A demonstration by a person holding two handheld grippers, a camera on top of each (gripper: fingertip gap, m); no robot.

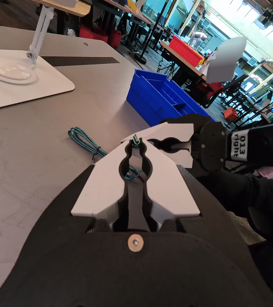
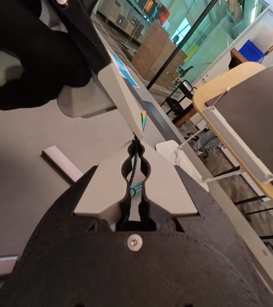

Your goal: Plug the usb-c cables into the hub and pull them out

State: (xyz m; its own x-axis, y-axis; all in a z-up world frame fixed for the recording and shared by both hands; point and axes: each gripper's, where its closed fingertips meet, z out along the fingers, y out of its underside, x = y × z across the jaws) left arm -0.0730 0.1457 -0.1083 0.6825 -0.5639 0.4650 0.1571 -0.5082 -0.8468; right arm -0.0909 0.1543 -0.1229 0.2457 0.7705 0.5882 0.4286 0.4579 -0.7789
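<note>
My left gripper [image 1: 135, 144] is shut on the metal plug end of a teal-and-black braided usb-c cable [image 1: 136, 139], held above the grey table [image 1: 32, 166]. The rest of the cable lies coiled on the table [image 1: 84, 142]. My right gripper [image 1: 124, 141] comes in from the right, and its tips meet the left gripper's tips. In the right wrist view the cable [image 2: 135, 159] runs between the right gripper's [image 2: 136, 142] closed fingers just behind the plug, with the left gripper [image 2: 139, 132] above. A flat pale bar [image 2: 61, 161] lies on the table; I cannot tell whether it is the hub.
A blue bin [image 1: 162, 99] stands at the table's far edge, to the right. A white stand base [image 1: 16, 79] sits at the far left and carries a wood-edged board [image 2: 232, 132]. Workshop benches and chairs fill the background. Both grippers' tips are close together, under 4 cm apart. My right tips are roughly 12 centimeters from the flat pale bar [image 2: 61, 161].
</note>
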